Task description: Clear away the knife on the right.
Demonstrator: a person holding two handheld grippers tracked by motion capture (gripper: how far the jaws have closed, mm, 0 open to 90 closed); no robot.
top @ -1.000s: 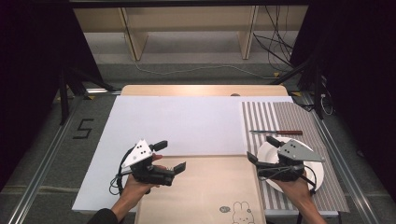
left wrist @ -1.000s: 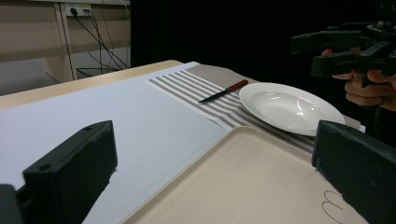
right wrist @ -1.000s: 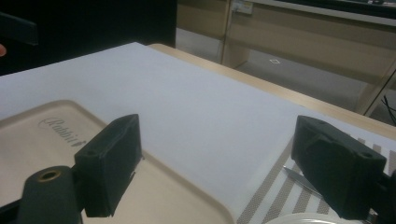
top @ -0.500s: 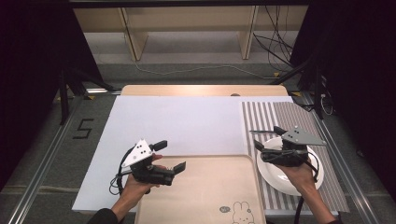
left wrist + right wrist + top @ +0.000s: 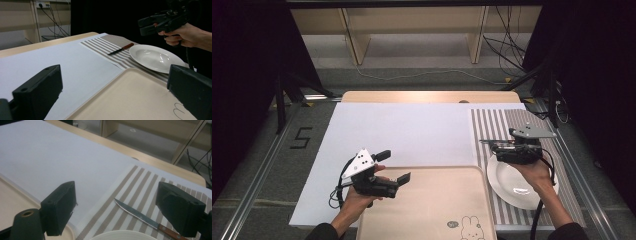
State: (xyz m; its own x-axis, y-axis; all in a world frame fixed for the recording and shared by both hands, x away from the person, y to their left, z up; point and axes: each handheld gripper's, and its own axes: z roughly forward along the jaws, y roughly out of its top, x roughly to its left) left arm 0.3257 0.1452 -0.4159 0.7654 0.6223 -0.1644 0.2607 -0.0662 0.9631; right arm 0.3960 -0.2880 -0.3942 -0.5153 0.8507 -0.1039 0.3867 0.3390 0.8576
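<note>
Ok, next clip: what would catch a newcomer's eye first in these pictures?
Probably the right gripper, open and held in the air above the striped placemat at the table's right, pointing toward the knife that lies beyond the white plate. Next, the beige tray with a rabbit drawing at the near edge, with the left gripper open over its left corner.

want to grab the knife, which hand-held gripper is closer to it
Right. The right hand-held gripper hovers just above the knife; the left hand-held gripper is across the tray.
</note>
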